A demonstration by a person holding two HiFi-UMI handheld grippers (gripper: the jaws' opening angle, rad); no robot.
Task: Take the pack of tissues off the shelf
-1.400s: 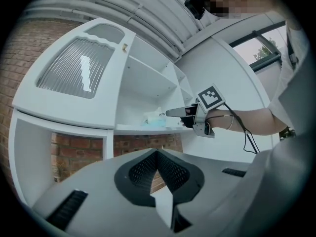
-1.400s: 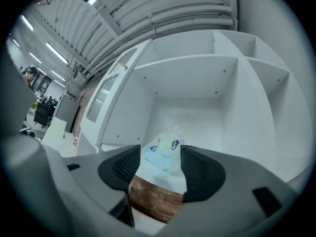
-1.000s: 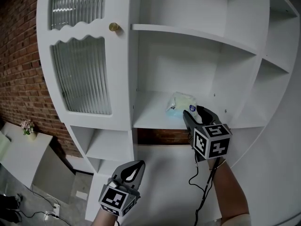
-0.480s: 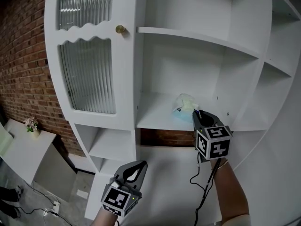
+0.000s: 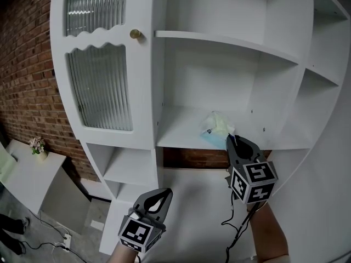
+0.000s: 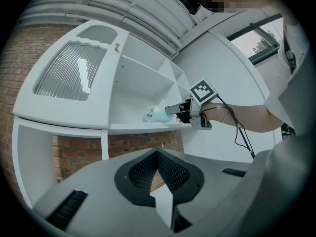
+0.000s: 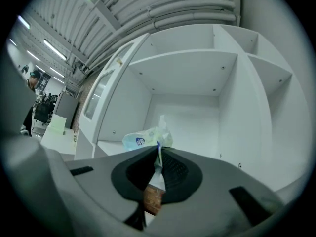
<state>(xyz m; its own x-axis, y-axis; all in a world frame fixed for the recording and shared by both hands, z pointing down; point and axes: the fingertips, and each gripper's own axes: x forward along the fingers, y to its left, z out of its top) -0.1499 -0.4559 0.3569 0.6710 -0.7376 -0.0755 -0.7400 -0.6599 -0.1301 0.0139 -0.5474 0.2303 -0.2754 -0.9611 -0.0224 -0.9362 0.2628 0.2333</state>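
Right gripper [image 5: 233, 139], head view: its jaws have just been closing and pinch the near end of the pack of tissues [image 5: 215, 127], which sits at the front edge of the white shelf [image 5: 175, 133]. The left gripper [image 5: 162, 192] hangs lower.

Left gripper view: jaws together, nothing between.

Right gripper view: jaws clamped on the pack's wrapper.

shelf unit [image 5: 307, 53]: white, open compartments; ribbed-glass door [image 5: 101, 86] with brass knob [image 5: 134, 34] at left
middle shelf [image 5: 178, 127]: pack of tissues [image 5: 215, 128] at near edge, right of centre
contact: unclear whether pack still rests on board
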